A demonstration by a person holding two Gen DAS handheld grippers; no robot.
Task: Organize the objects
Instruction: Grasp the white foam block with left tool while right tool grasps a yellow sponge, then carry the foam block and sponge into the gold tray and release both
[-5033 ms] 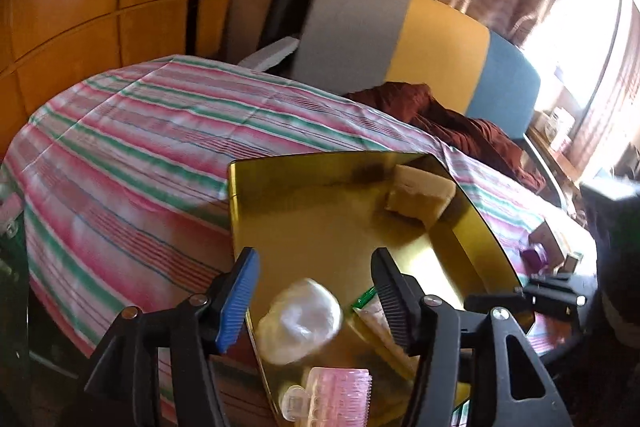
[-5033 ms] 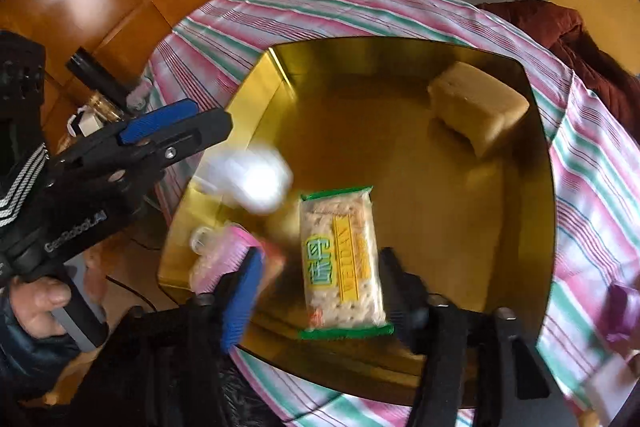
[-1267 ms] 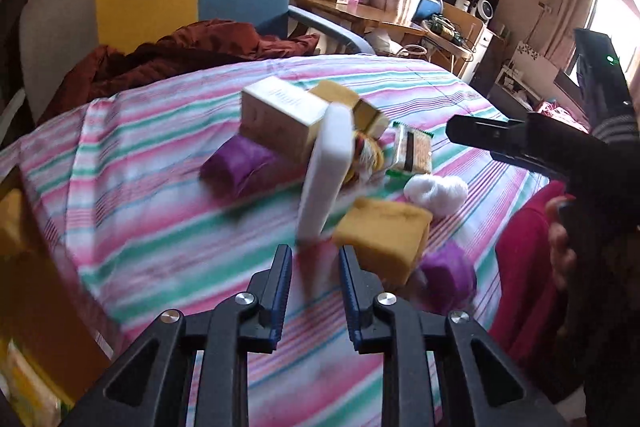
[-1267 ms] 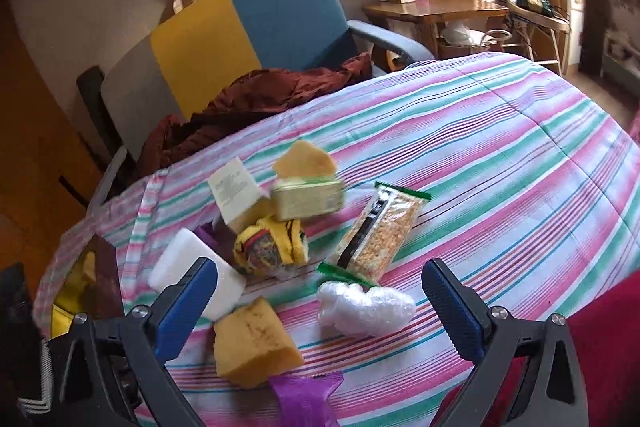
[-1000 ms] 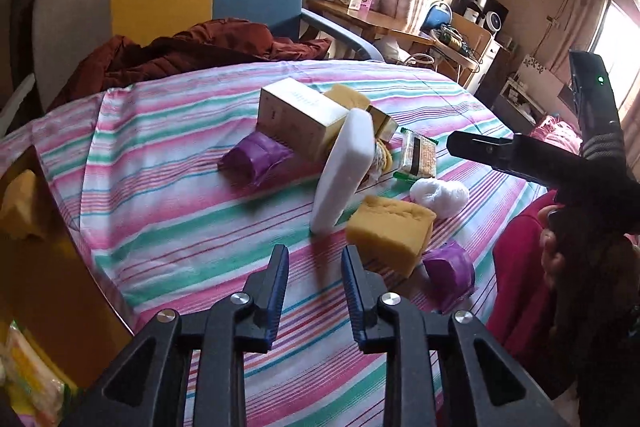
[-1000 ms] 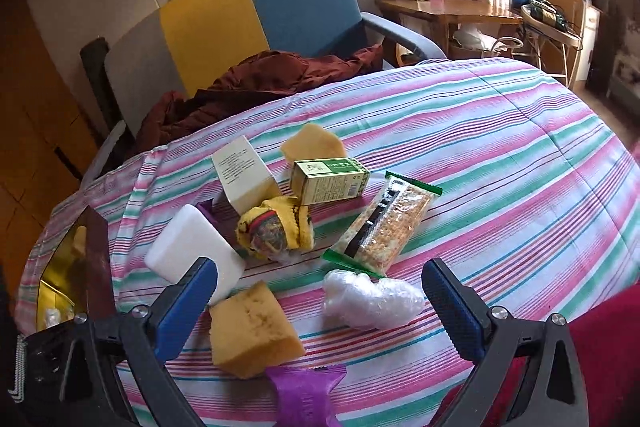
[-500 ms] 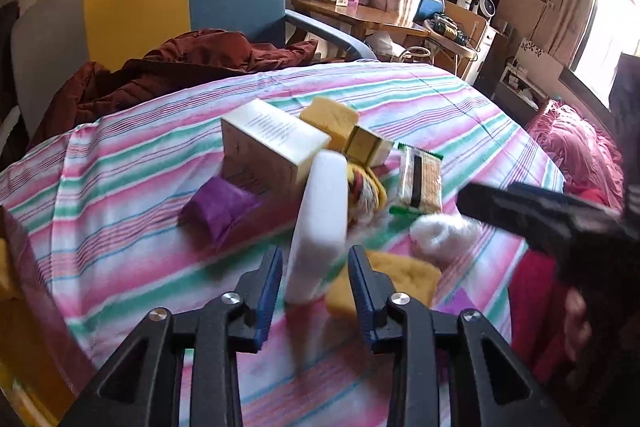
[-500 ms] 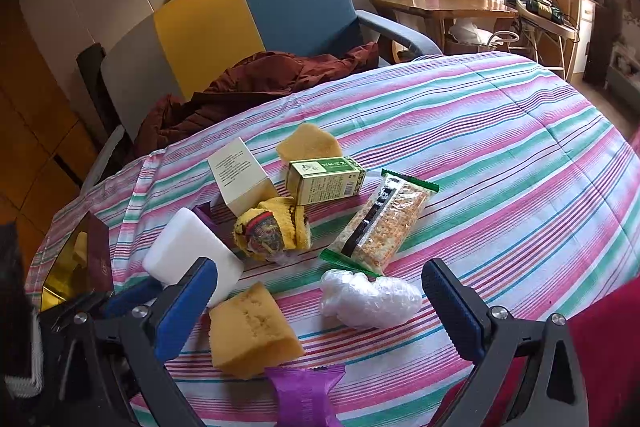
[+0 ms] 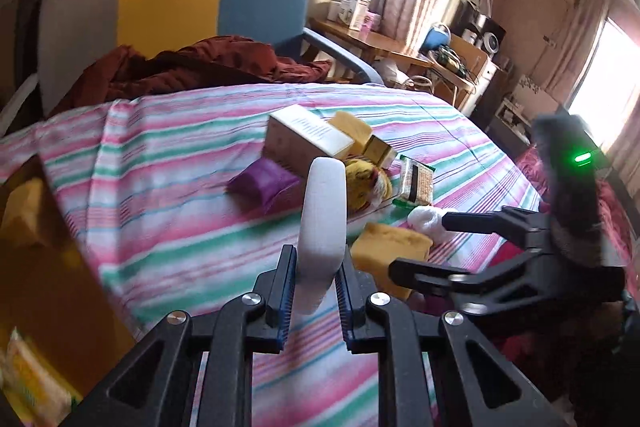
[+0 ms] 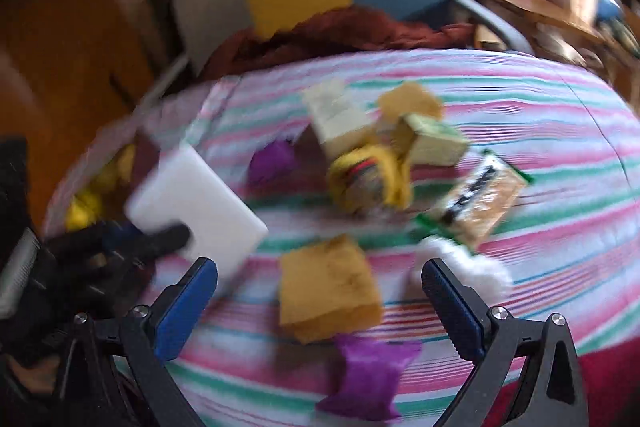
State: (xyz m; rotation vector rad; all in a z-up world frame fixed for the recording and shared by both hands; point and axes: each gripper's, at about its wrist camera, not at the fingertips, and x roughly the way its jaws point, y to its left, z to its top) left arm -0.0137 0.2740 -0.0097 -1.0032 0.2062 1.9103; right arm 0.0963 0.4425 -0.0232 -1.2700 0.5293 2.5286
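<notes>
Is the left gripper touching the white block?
Touching. The left wrist view shows the left gripper with both pads pressed against the white block, no gap either side.

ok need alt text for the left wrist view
The left gripper is shut on a white block, held on edge over a striped tablecloth. Beyond lie a yellow sponge, a purple packet and a cream box.
</notes>
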